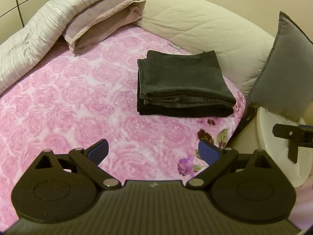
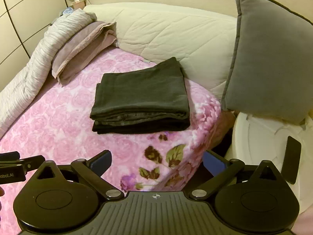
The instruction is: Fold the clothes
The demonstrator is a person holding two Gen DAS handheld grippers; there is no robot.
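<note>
A dark folded garment [image 1: 183, 84] lies as a neat flat stack on the pink rose-patterned blanket [image 1: 78, 105], near the bed's right side; it also shows in the right wrist view [image 2: 140, 98]. My left gripper [image 1: 153, 151] hovers above the blanket, well short of the garment, open with nothing between its blue pads. My right gripper [image 2: 156, 161] is likewise open and empty, above the blanket's flowered corner [image 2: 156, 164]. Part of the right gripper [image 1: 293, 135] shows at the left view's right edge, and part of the left gripper [image 2: 13, 168] at the right view's left edge.
A mauve pillow [image 1: 101, 21] and a crumpled pale duvet [image 1: 35, 37] lie at the bed's far left. A cream quilted headboard [image 2: 176, 37] runs behind. A grey cushion [image 2: 270, 62] leans above a white round surface [image 2: 260, 143] right of the bed.
</note>
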